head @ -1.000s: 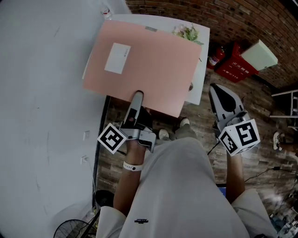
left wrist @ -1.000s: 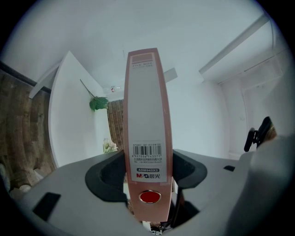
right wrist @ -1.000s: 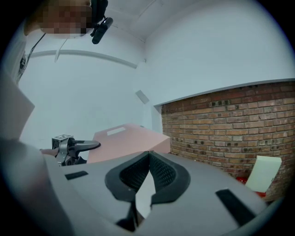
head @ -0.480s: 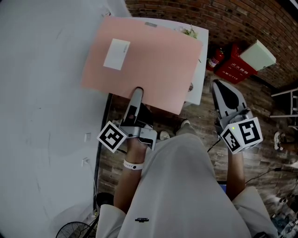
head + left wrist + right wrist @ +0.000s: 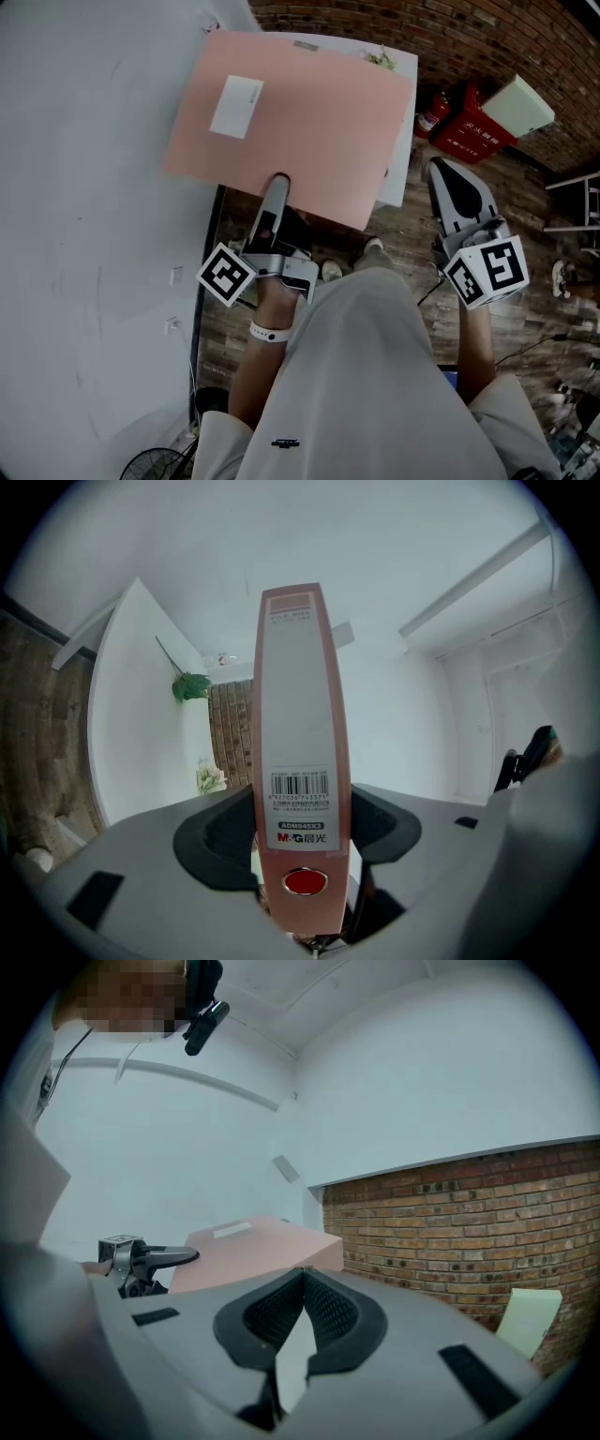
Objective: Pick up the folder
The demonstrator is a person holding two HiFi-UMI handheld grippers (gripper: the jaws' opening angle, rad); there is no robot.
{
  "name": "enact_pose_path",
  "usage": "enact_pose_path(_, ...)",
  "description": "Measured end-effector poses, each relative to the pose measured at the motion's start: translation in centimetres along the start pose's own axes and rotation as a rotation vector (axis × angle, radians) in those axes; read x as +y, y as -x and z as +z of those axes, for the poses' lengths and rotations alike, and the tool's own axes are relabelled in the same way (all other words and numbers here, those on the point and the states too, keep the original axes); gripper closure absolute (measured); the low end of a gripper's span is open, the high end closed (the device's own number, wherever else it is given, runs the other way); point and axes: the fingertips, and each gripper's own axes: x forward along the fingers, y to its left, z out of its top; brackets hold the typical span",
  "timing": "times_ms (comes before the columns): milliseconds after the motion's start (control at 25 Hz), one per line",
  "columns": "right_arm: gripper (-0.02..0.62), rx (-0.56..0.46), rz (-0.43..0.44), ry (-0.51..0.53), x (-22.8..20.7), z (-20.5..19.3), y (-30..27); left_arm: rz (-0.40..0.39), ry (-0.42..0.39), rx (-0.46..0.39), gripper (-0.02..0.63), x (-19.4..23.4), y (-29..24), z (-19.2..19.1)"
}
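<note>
Pinching the pink folder (image 5: 300,122) at the near end of its spine, the left gripper (image 5: 277,183) has its jaws spread wide around it. In the left gripper view both pads press the spine's two sides just above the red finger hole, and the folder (image 5: 298,714) runs straight out from the left gripper (image 5: 300,832). The folder hangs face-up with its white label (image 5: 236,106) showing. It appears lifted clear of the white table (image 5: 398,178), most of which it covers.

The pick-up looks essentially done, so what matters now is carrying the load well. The grip sits at one end only and the whole body reaches out beyond the pads, so the folder can probably droop or swing about the pinch. A firm, even squeeze and a quiet wrist, without rolling, should hold the spine square between the jaws. The far corner lies near the small plant (image 5: 380,58) on the table, so any swing that way risks a brush.

Further right, the right gripper (image 5: 442,171) hovers over the floor with its jaws pressed together on nothing, well apart from the folder. It could come under the free edge if the folder starts to sag.
</note>
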Motion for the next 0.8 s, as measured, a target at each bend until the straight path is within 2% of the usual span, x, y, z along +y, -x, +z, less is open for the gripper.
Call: enact_pose_path(800, 0.592, 0.02, 0.021, 0.035, 0.72, -0.19, -0.21, 0.005, 0.014, -0.004, 0.319, 0.61, 0.34, -0.23)
